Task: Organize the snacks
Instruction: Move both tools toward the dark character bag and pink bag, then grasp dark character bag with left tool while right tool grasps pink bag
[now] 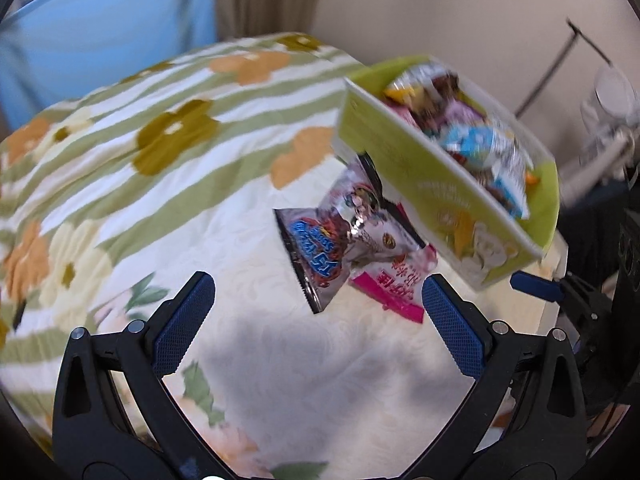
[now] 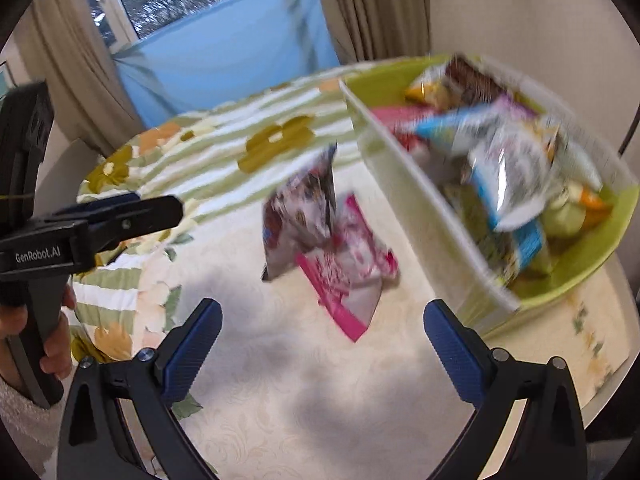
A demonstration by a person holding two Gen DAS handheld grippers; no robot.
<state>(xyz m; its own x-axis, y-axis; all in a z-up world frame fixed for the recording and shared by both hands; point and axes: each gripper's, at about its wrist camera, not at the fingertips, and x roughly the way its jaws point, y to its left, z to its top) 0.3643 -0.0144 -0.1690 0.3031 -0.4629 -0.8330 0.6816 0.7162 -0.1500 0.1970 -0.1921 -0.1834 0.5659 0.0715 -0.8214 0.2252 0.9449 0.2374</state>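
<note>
A green box (image 1: 408, 152) full of several snack packets (image 1: 480, 144) stands on the table at the right; it also shows in the right wrist view (image 2: 420, 216). Two packets lie just in front of it: a silver packet with blue print (image 1: 324, 240) (image 2: 300, 216) propped partly on a pink and white packet (image 1: 396, 280) (image 2: 352, 276). My left gripper (image 1: 318, 320) is open and empty, above the cloth just short of the packets. My right gripper (image 2: 322, 348) is open and empty, also just short of them. The left gripper shows in the right wrist view at far left (image 2: 120, 220).
A floral cloth with green stripes (image 1: 180, 140) covers the round table; its edge (image 1: 556, 300) runs close behind the box. A blue panel (image 2: 224, 52), curtains and a window stand beyond. The other gripper's blue finger (image 1: 536, 286) shows at the right.
</note>
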